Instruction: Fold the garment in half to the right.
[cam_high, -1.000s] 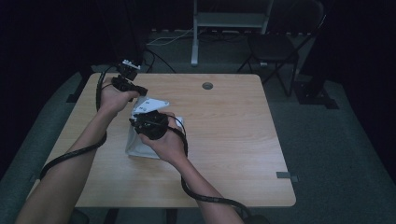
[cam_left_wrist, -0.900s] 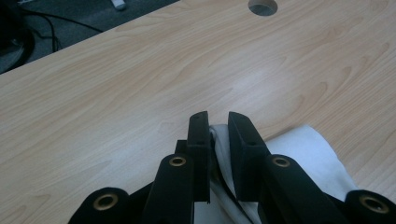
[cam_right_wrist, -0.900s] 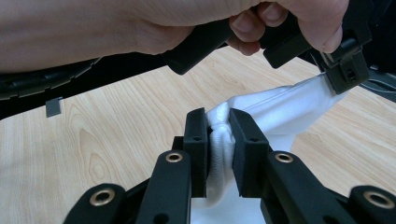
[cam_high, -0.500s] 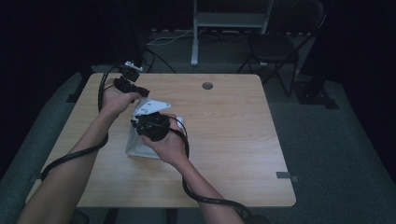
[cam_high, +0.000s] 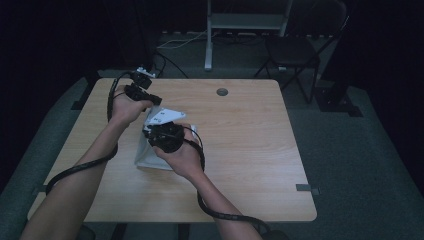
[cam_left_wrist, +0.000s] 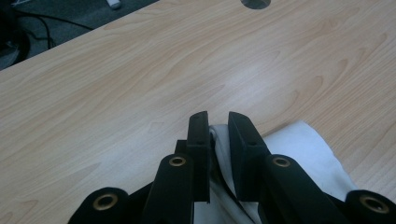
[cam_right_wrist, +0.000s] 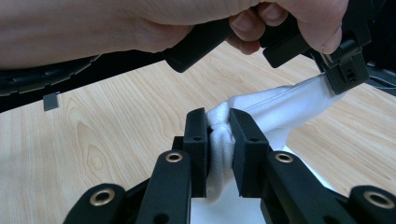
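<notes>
A white cloth (cam_high: 147, 155) lies on the left half of the wooden table (cam_high: 240, 135), partly lifted. My left gripper (cam_high: 145, 97) holds its far edge above the table; in the left gripper view my left gripper (cam_left_wrist: 218, 126) is shut on a white fold of the cloth (cam_left_wrist: 303, 149). My right gripper (cam_high: 162, 135) sits over the middle of the cloth. In the right gripper view my right gripper (cam_right_wrist: 218, 122) pinches a bunched white hem of the cloth (cam_right_wrist: 280, 109), which stretches tight up to the other gripper (cam_right_wrist: 345, 70) at the upper right.
A round cable hole (cam_high: 222, 92) sits near the table's far edge. Black cables (cam_high: 75, 170) trail from both grippers along the forearms. A chair (cam_high: 295, 50) and a metal stand (cam_high: 210, 35) are on the floor behind the table.
My left gripper has drawn slightly back and left with the cloth edge, pulling the cloth tighter between the two grippers. The right gripper has barely moved.
</notes>
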